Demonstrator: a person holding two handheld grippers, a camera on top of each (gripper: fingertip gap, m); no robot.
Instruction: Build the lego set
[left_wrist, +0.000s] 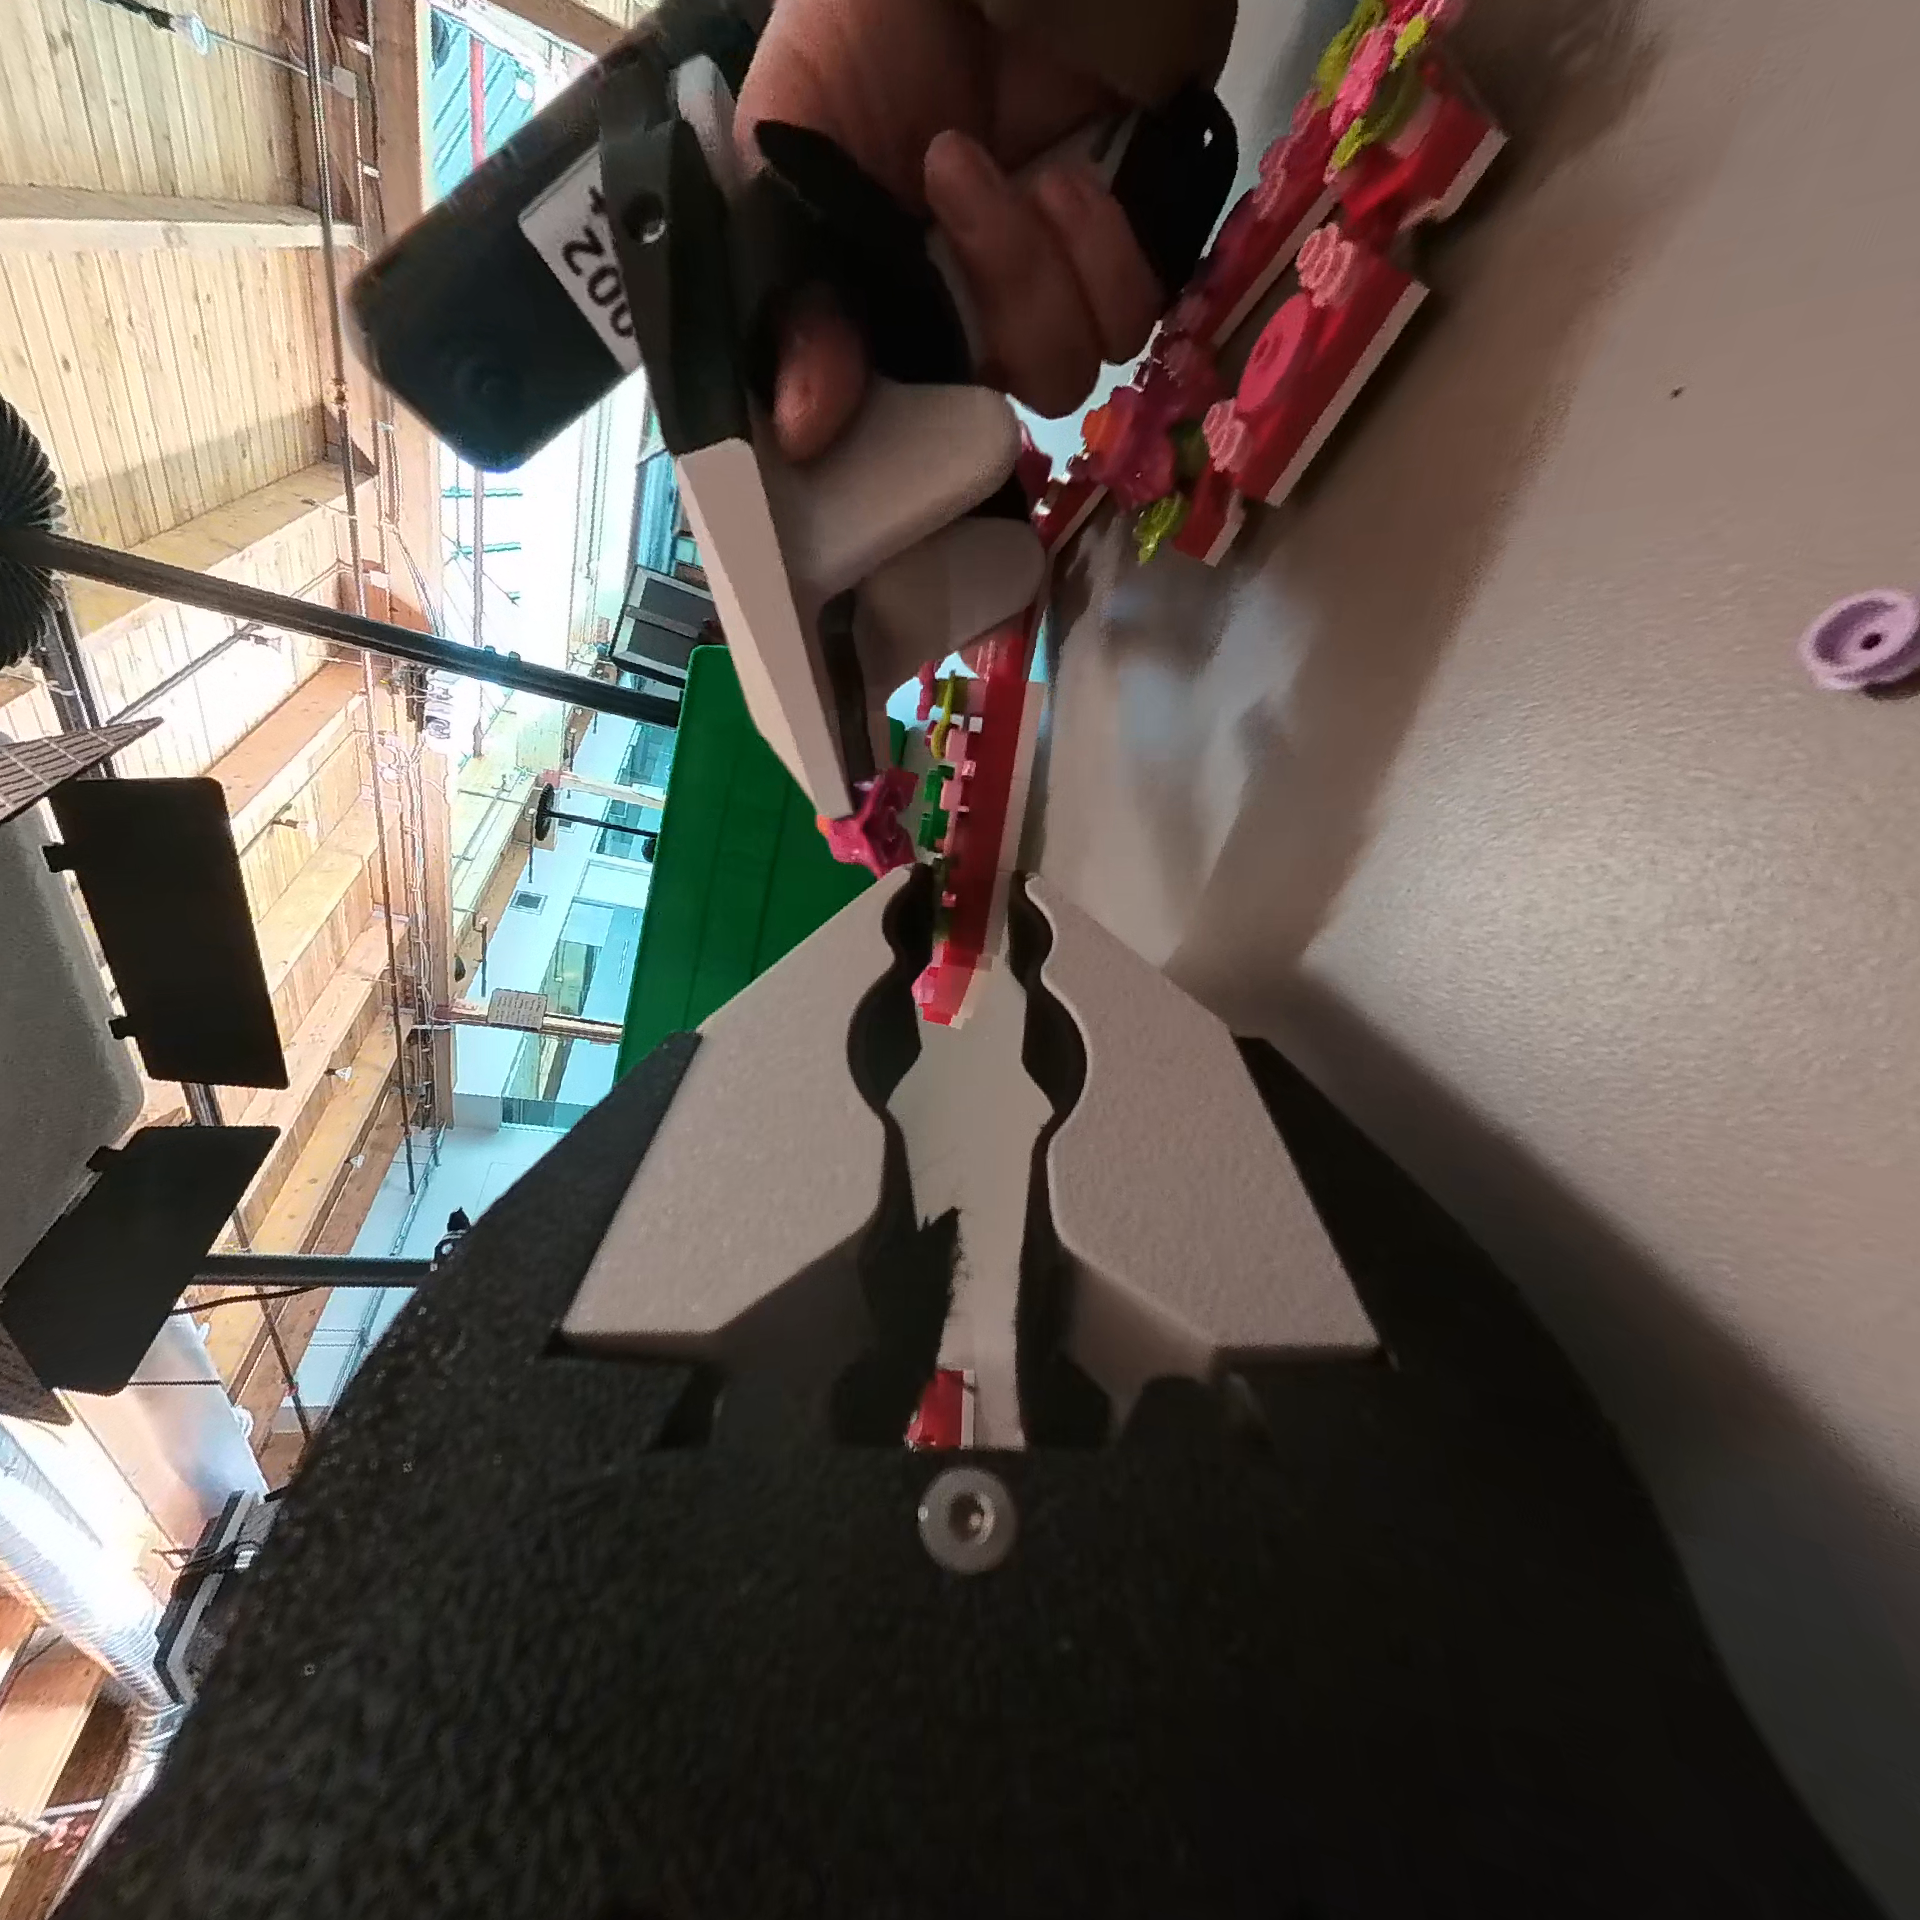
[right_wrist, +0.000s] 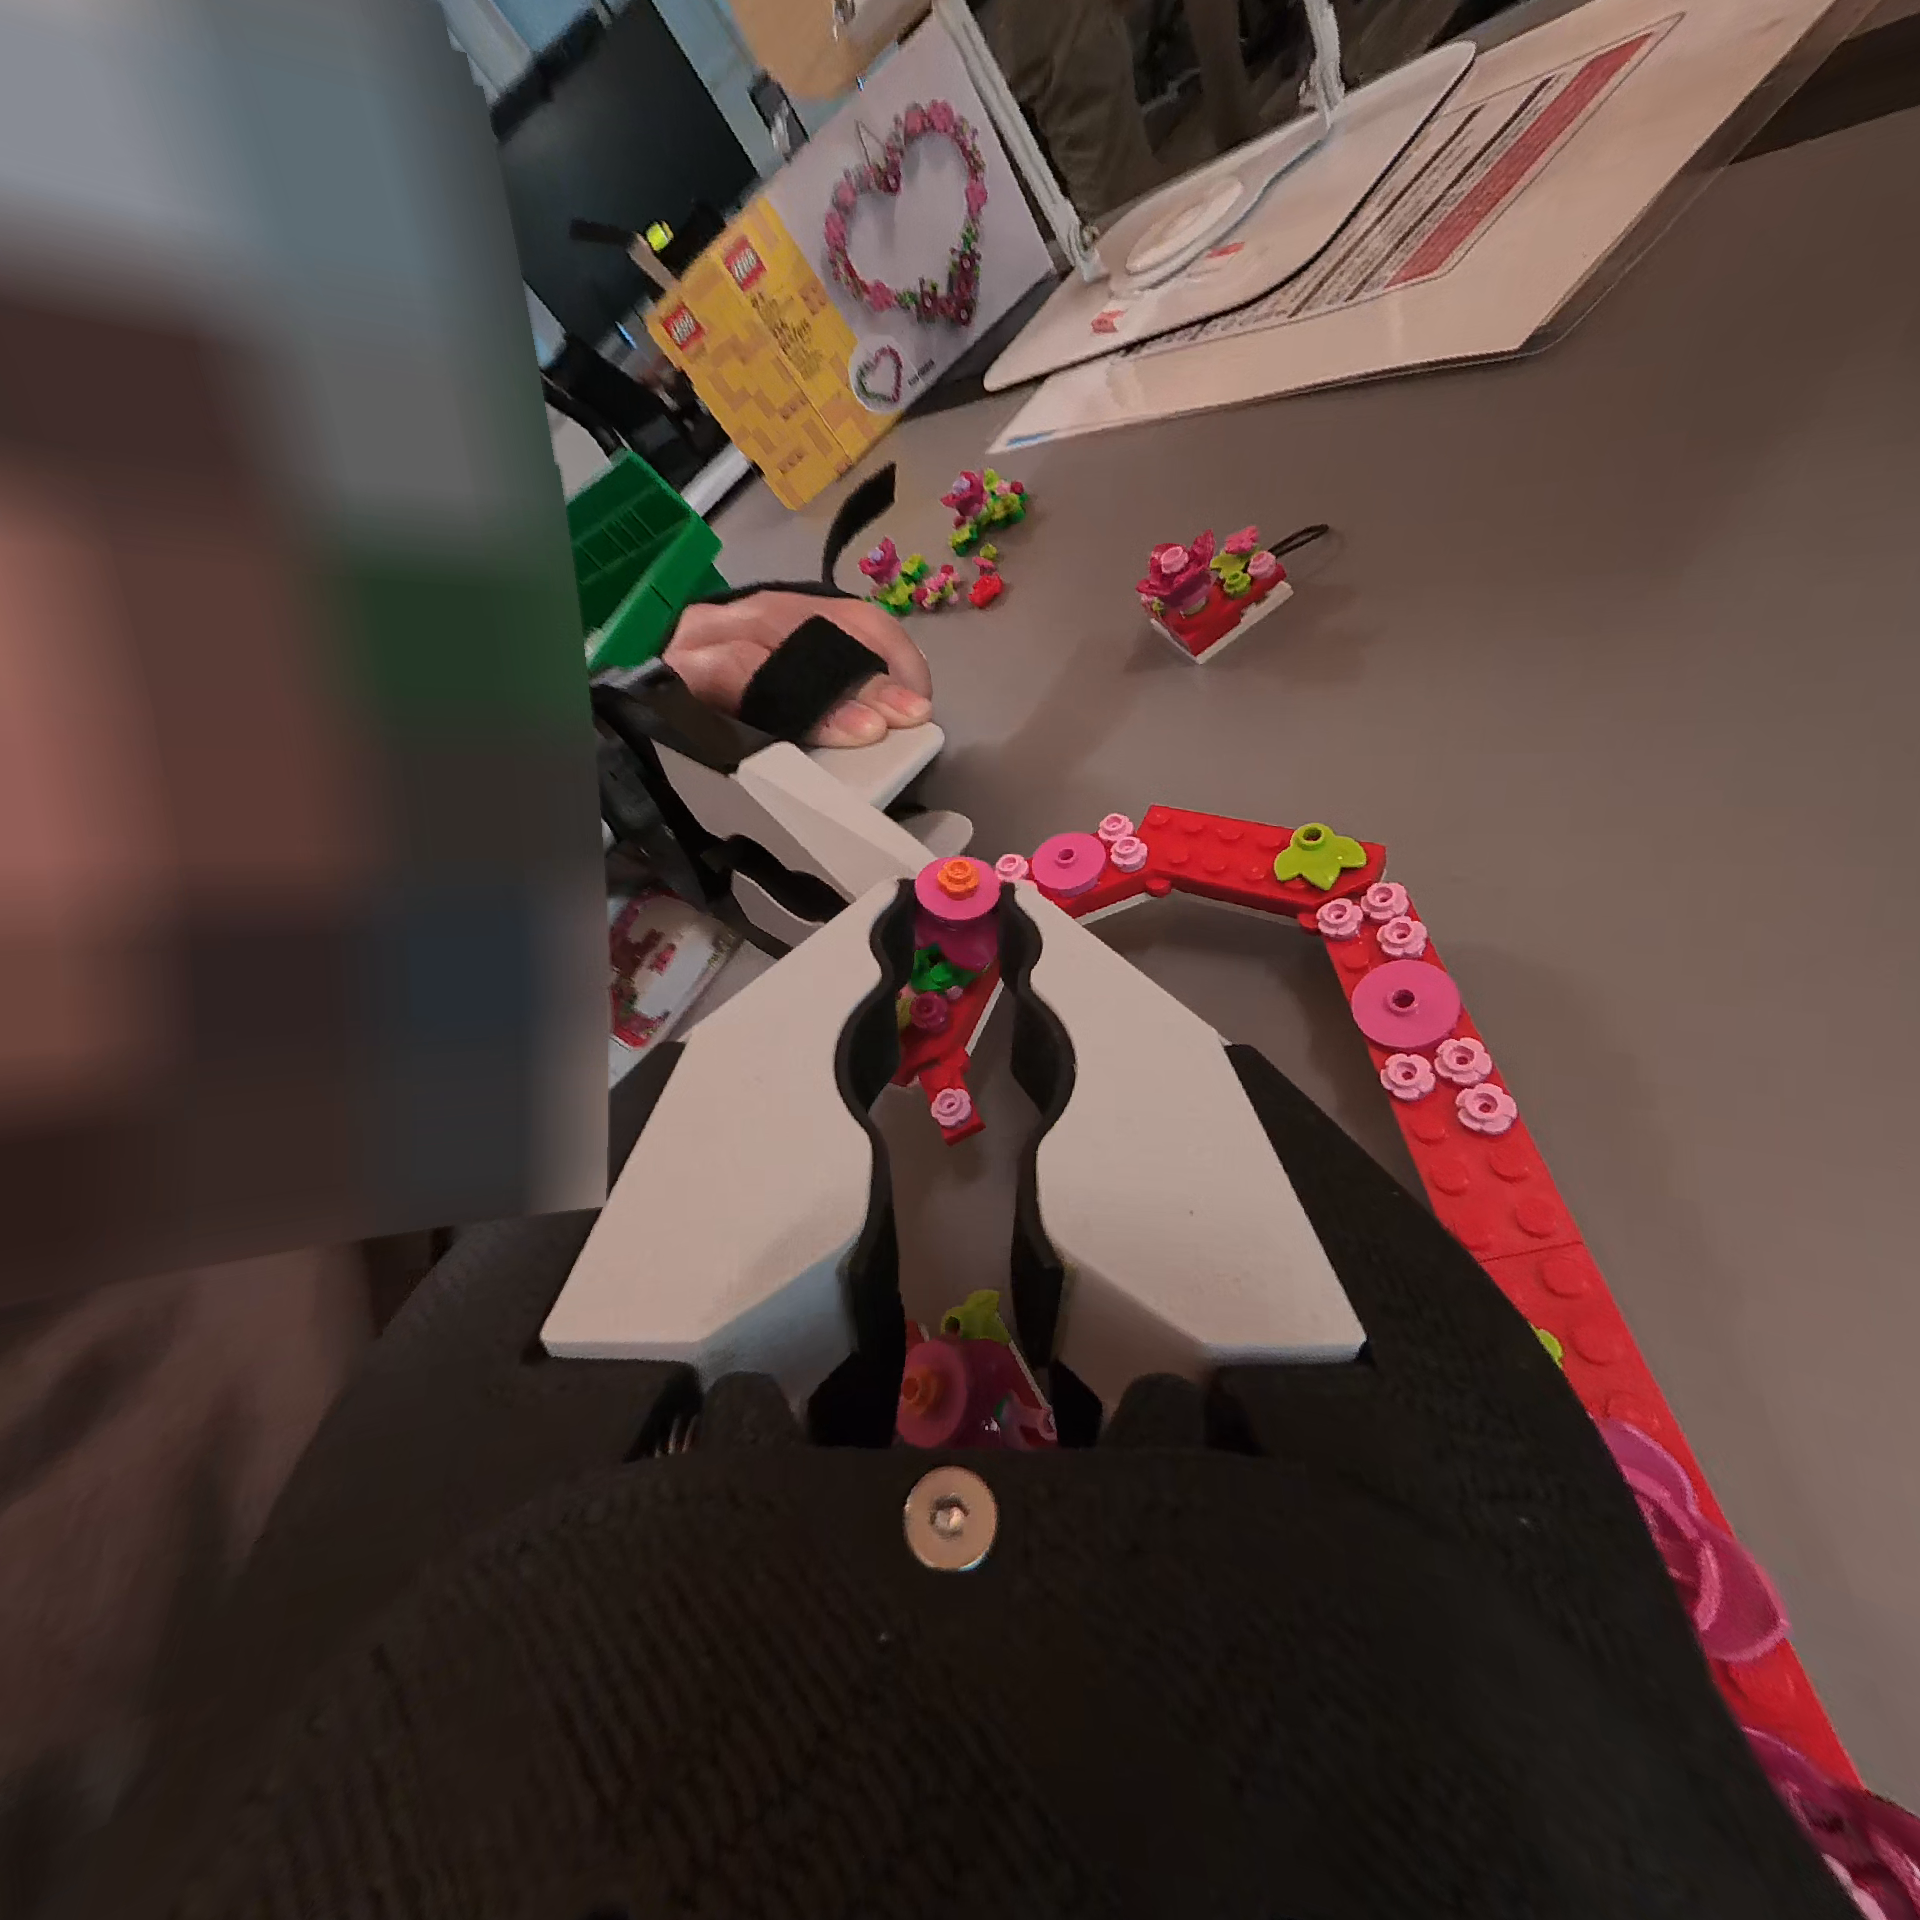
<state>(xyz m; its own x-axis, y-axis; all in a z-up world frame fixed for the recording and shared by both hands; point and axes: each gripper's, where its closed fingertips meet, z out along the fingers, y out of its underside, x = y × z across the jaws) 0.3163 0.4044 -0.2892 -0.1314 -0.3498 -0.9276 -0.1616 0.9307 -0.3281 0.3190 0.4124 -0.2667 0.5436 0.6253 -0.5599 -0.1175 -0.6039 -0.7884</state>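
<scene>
A red heart-shaped frame (right_wrist: 1216, 852) with pink flowers and lime leaves lies on the grey table. My left gripper (left_wrist: 961, 883) is shut on the edge of one arm of the frame (left_wrist: 987, 831), which runs between its fingers. My right gripper (right_wrist: 956, 904) is shut on a magenta flower piece (right_wrist: 956, 883) with an orange centre, and holds it at the frame's end, beside the left gripper (right_wrist: 831, 821). In the left wrist view the right gripper (left_wrist: 847, 805) comes in from above with the flower piece (left_wrist: 878, 821) at its tips.
A small red flower sub-assembly (right_wrist: 1210, 592) and loose flower clusters (right_wrist: 935, 551) lie further back. The yellow set box (right_wrist: 790, 343), a green bin (right_wrist: 634, 551) and a printed sheet (right_wrist: 1351, 260) stand at the back. A lilac round piece (left_wrist: 1860, 644) lies alone on the table. Only a small space, under 4 cm, lies between the two pairs of fingers.
</scene>
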